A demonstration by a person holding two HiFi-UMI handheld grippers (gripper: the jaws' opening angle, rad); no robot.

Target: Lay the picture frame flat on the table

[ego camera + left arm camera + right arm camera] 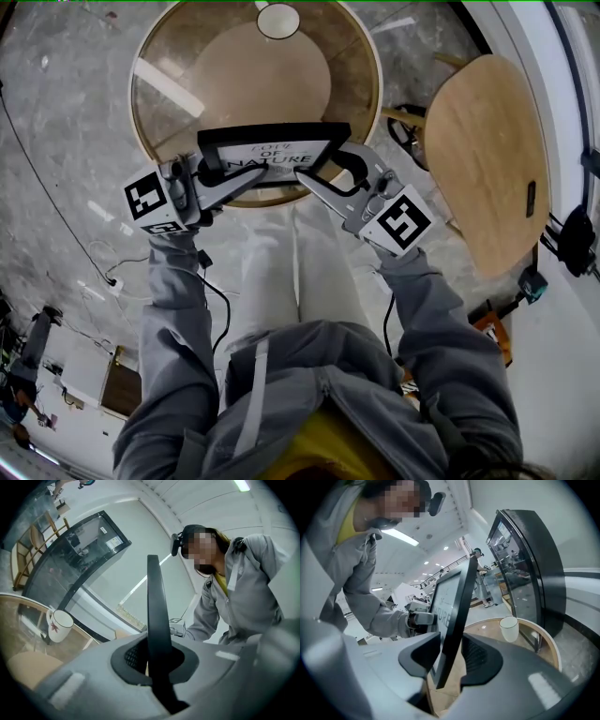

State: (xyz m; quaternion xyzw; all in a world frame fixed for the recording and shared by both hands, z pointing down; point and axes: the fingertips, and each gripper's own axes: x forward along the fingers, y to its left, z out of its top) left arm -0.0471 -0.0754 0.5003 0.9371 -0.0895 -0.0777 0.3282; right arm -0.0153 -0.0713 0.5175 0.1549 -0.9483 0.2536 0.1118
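A black picture frame [272,155] with white printed art stands on edge over the near rim of the round glass table [155,141]. My left gripper [239,178] is shut on the frame's left side. In the left gripper view the frame [157,611] runs edge-on, pinched between the pads of the left gripper [152,660]. My right gripper [314,178] is at the frame's right side. In the right gripper view the frame [452,606] stands tilted between the spread jaws of the right gripper [450,660], with gaps beside it.
A white mug [278,20] sits at the table's far edge, also seen as the mug [60,624] and the mug [509,628]. A wooden chair [483,159] stands to the right. Cables [112,281] lie on the floor at left. A glass display case [525,564] stands beyond the table.
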